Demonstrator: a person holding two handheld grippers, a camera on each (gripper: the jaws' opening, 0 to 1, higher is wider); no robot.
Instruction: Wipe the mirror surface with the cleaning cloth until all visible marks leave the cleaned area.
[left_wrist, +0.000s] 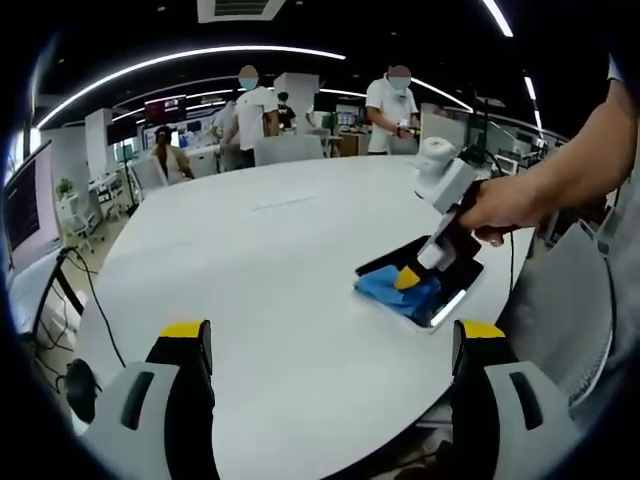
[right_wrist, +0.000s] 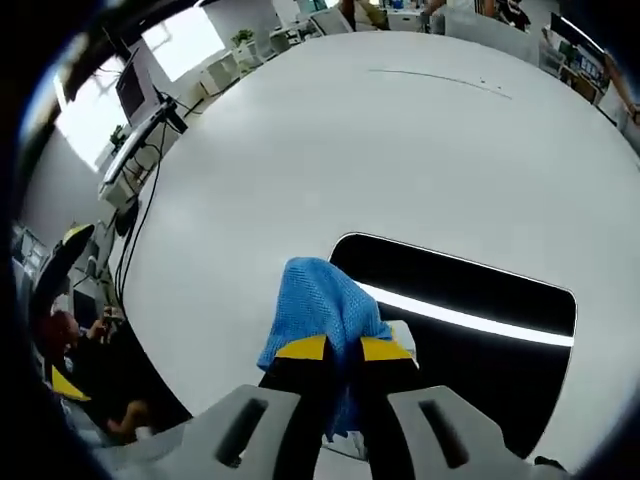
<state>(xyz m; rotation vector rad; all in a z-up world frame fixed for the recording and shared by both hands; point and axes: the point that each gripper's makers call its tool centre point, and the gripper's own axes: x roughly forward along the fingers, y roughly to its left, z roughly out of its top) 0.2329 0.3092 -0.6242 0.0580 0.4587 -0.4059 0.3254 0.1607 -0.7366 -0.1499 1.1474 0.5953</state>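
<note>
Your right gripper (right_wrist: 342, 350) pinches the blue cloth (right_wrist: 322, 300) in closed jaws, pressing it on the mirror (right_wrist: 470, 290) lying flat on the desk (right_wrist: 330, 140), while your left gripper (left_wrist: 330, 345) hovers open, clear of the wiping.

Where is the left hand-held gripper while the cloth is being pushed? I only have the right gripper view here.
Observer: The left hand-held gripper hangs over bare white table, apart from the mirror, jaws wide apart and empty.
Operator: Who is holding the right one?
Observer: A person's hand grips the right hand-held gripper, which angles down onto the blue cloth.
Operator: Anyone else nearby?
Observer: Yes, people stand beyond the table's far edge.
</note>
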